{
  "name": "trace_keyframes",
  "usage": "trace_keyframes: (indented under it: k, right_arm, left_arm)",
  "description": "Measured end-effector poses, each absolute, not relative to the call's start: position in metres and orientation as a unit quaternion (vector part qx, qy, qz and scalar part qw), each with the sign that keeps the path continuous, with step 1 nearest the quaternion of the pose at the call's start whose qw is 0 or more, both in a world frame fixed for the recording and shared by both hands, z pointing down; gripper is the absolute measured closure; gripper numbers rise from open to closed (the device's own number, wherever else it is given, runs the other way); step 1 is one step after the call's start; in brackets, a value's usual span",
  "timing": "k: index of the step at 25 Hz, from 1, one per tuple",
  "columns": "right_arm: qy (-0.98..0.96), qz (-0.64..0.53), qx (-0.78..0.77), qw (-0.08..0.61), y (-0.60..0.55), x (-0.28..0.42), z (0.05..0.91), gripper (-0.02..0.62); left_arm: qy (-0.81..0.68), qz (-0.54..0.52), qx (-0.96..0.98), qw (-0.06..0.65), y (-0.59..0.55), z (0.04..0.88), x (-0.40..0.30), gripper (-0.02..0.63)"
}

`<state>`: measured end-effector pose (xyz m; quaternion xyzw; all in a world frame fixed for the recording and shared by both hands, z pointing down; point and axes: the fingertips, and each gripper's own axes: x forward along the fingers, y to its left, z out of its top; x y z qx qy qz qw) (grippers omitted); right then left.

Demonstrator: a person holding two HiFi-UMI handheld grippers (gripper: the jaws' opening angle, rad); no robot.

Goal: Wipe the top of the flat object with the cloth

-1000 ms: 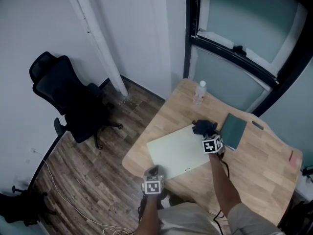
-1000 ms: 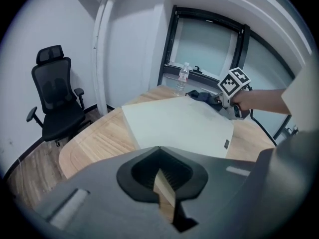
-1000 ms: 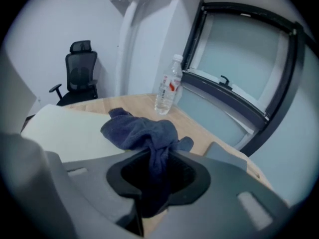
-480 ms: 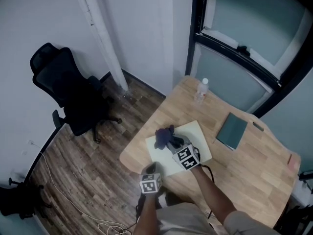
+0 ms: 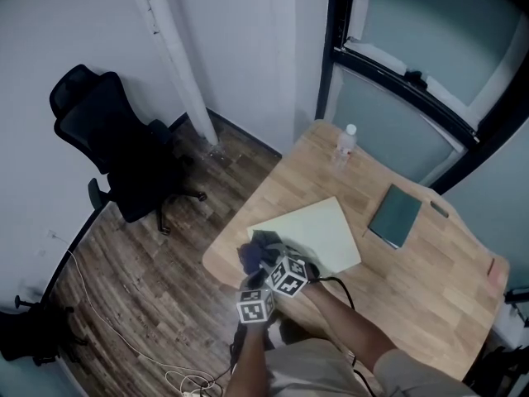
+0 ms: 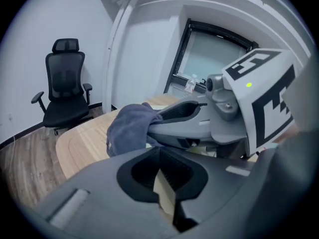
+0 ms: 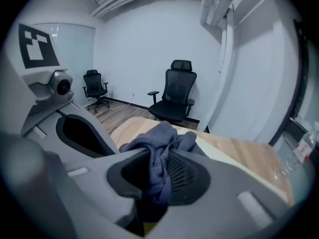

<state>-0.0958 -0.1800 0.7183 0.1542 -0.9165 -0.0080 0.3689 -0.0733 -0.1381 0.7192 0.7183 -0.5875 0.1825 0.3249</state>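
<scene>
The cloth (image 5: 253, 251), dark blue-grey and bunched into soft folds, is pinched between the jaws of the right claw (image 5: 269, 260), with its loose part spilling out in front of them. It is pressed on the near left corner of the flat object (image 5: 318, 230), close to the rounded near left corner of the surface (image 5: 413, 279). The flat object, a thin pale yellow-green sheet, is laid flat and turned askew to the surface's edges. Its near edge is caught between the jaws of the left claw (image 5: 257, 289).
</scene>
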Motion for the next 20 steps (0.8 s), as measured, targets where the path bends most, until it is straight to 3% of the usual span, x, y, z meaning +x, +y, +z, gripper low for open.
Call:
trace_keyframes:
  k: [20]
  right_arm:
    - [-0.911, -0.004, 0.172, 0.375, -0.193, -0.07, 0.719, 0.505]
  left_arm:
    - [-0.591, 0.183, 0.714, 0.326, -0.137, 0.723, -0.074, 0.598]
